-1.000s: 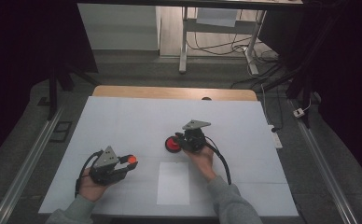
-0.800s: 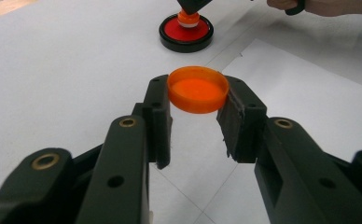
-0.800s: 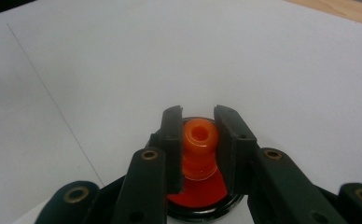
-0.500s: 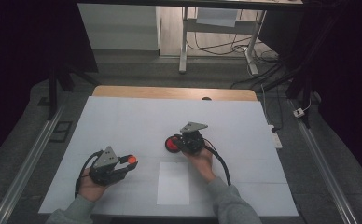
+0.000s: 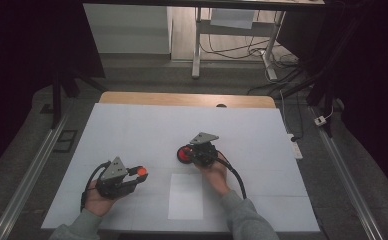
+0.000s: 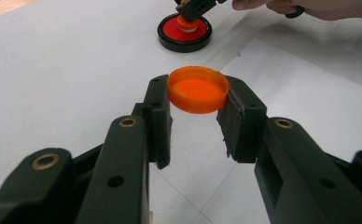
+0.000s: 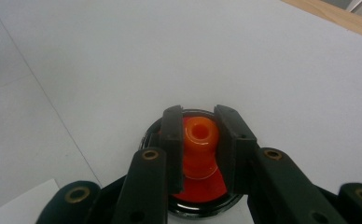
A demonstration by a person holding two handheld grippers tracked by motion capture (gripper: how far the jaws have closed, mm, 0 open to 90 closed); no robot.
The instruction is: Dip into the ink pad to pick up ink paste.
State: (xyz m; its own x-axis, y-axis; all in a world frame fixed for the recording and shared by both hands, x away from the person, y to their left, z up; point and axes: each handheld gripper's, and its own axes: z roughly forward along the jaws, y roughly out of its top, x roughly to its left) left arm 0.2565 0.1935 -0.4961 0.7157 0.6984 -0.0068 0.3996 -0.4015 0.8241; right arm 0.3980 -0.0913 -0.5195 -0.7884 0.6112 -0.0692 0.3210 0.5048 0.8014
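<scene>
An orange round lid (image 6: 198, 89) is pinched between the two black pads of my left gripper (image 6: 195, 105), held just above the white table; in the high view that lid (image 5: 141, 171) shows at the gripper's tip (image 5: 138, 176). My right gripper (image 7: 199, 140) is shut on an orange spool-shaped piece (image 7: 199, 140) with a hole in its top. That piece stands on a red disc in a black round dish (image 7: 202, 198). The high view has this dish (image 5: 184, 154) just left of the right gripper (image 5: 194, 154). The left gripper view catches the dish (image 6: 184, 31) farther off with the orange piece (image 6: 186, 24) on it.
A white sheet of paper (image 5: 186, 196) lies on the white tabletop (image 5: 147, 125) between the two hands. A strip of wooden table edge (image 5: 182, 99) runs along the far side. Beyond it are a metal stand (image 5: 197, 50) and cables (image 5: 282, 75) on the floor.
The right gripper has shifted slightly over the dish. The left hand and its lid stay where they were.
</scene>
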